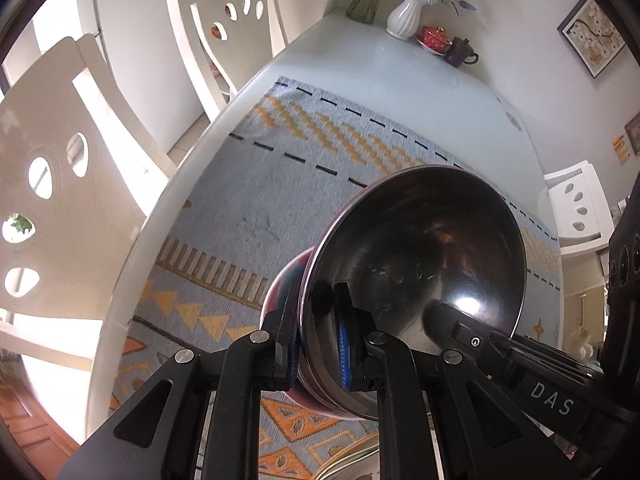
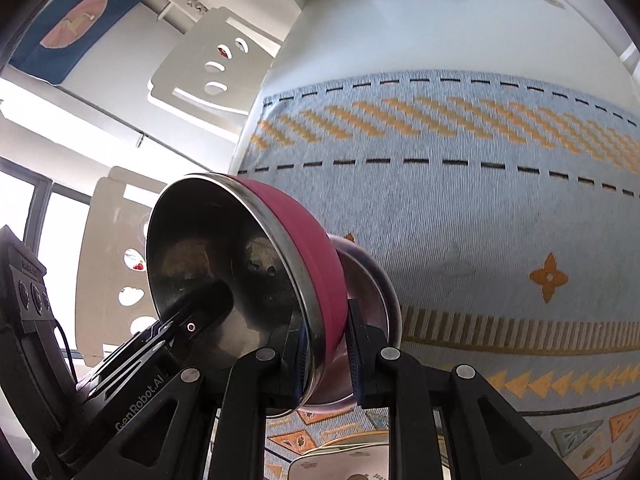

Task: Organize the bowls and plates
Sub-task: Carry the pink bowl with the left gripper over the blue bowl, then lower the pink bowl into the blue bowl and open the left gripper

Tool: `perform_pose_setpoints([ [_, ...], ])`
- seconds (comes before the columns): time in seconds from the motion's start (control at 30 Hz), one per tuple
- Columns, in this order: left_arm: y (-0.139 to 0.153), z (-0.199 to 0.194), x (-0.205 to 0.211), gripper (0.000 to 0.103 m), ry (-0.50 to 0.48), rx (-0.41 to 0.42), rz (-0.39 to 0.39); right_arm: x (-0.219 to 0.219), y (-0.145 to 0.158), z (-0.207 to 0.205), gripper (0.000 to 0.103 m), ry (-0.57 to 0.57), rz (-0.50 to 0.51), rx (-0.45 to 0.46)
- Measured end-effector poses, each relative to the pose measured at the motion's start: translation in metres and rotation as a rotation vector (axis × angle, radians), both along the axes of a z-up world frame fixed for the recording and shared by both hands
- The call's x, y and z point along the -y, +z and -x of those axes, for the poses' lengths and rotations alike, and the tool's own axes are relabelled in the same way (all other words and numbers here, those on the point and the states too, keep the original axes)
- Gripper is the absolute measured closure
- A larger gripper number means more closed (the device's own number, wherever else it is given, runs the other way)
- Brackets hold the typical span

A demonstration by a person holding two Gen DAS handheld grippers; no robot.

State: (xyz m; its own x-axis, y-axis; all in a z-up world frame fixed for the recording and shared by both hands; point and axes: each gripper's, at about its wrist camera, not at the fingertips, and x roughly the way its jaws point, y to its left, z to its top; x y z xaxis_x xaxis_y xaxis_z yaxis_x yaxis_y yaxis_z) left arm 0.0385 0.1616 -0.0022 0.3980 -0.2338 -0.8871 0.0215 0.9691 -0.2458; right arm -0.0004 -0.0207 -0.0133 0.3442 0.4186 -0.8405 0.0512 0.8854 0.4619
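A bowl [image 1: 420, 240] with a shiny steel inside and a magenta outside hangs tilted above the patterned blue mat [image 1: 260, 200]. My left gripper [image 1: 316, 300] is shut on its near rim, one finger inside and one outside. My right gripper [image 2: 326, 332] is shut on the rim of the same bowl [image 2: 224, 248] from the other side. In the left wrist view, one right gripper finger [image 1: 444, 316] reaches into the bowl. A steel round part [image 2: 372, 276] shows behind the magenta wall; I cannot tell whether it is a second bowl.
Stacked plates [image 2: 344, 456] lie on the mat right below the grippers, also seen as plate rims [image 1: 352, 460]. A white vase [image 1: 406, 18], a red cup [image 1: 434, 36] and a dark teapot [image 1: 460, 52] stand at the table's far end. White chairs [image 1: 60, 200] line the left side.
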Motion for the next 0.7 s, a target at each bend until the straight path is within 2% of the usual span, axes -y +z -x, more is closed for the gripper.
perform_pose_setpoints([
  [0.13, -0.009, 0.004, 0.003, 0.091, -0.024, -0.008, 0.006, -0.001, -0.005, 0.002, 0.086, -0.008, 0.036, -0.008],
  [0.33, -0.021, 0.007, 0.005, 0.091, -0.043, -0.029, 0.003, 0.001, -0.021, 0.005, 0.086, -0.023, 0.028, -0.036],
  [0.7, -0.016, 0.008, 0.010, 0.091, -0.040, -0.014, -0.029, 0.001, -0.025, 0.005, 0.085, -0.010, 0.018, -0.045],
])
